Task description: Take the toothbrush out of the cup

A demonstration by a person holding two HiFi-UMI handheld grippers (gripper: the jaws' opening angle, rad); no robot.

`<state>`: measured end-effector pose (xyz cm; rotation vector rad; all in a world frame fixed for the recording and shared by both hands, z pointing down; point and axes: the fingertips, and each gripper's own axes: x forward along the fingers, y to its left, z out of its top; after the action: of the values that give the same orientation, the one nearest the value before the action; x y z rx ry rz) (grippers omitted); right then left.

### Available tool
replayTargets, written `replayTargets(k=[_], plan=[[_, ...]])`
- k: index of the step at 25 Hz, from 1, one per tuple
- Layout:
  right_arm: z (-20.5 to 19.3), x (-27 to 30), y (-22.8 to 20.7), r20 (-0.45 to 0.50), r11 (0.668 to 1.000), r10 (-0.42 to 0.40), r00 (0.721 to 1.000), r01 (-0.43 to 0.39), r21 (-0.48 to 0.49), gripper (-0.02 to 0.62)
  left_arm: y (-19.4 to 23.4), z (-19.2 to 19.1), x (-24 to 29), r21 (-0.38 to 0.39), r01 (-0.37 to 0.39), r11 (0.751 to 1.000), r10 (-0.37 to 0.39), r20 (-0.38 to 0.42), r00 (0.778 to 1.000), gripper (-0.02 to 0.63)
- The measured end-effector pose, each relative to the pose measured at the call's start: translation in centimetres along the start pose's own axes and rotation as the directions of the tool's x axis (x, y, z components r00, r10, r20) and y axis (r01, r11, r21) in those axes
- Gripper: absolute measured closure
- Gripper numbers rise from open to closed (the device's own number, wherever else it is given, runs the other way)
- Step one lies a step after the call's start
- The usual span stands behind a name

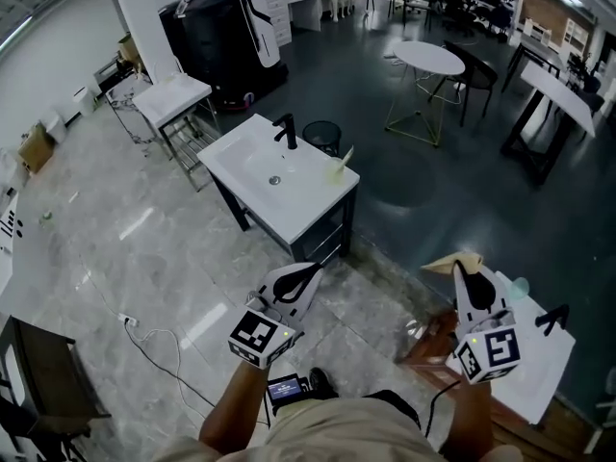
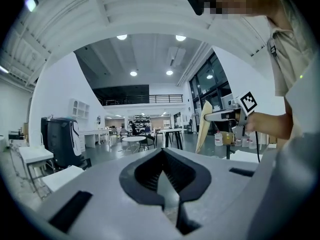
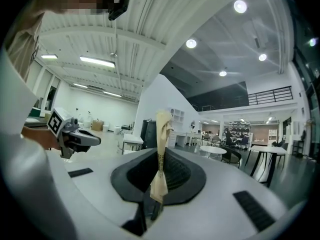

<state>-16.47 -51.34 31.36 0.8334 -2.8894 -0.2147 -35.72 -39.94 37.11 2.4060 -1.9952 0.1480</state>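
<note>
Head view puts the toothbrush (image 1: 346, 156) leaning out of the pale cup (image 1: 335, 171), which stands on the right-hand corner of the white sink (image 1: 252, 176), to the right of the black tap (image 1: 287, 131). Both sit well away from your grippers. Your left gripper (image 1: 310, 271) is closed on nothing. Your right gripper (image 1: 460, 271) clamps a cream cloth (image 1: 454, 261) (it could be paper), which stands upright between its jaws.
</note>
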Motion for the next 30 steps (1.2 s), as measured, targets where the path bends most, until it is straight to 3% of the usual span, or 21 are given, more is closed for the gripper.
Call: replayTargets(k=[5, 13, 22, 26, 30], plan=[[0.6, 3.8, 2.2, -0.019, 1.0, 0.013, 1.0, -0.014, -0.014, 0.571, 4.7, -1.3, 1.2, -0.01, -0.007, 1.0, 0.006, -0.019, 1.0, 0.6], [-0.9, 10.6, 1.7, -0.04, 1.0, 0.027, 0.999, -0.027, 0.007, 0.571, 12.0, -4.7, 7.3, -0.023, -0.029, 0.999, 0.027, -0.073, 0.997, 0.6], [-6.2, 21.4, -3.2, -0.089, 0.998, 0.045, 0.995, -0.041, 0.045, 0.571, 20.3, -11.8, 21.5, -0.007, -0.03, 1.0, 0.028, -0.183, 0.983, 0.595], [-10.0, 25.5, -6.2, -0.145, 0.997, 0.045, 0.988, -0.035, 0.068, 0.571, 23.9, -16.0, 28.8, 0.003, -0.047, 0.999, 0.046, -0.242, 0.969, 0.508], [-14.1, 29.8, -8.9, -0.195, 0.995, 0.046, 0.98, -0.028, 0.096, 0.571, 27.5, -19.9, 35.5, 0.038, -0.065, 0.997, 0.073, -0.291, 0.954, 0.464]])
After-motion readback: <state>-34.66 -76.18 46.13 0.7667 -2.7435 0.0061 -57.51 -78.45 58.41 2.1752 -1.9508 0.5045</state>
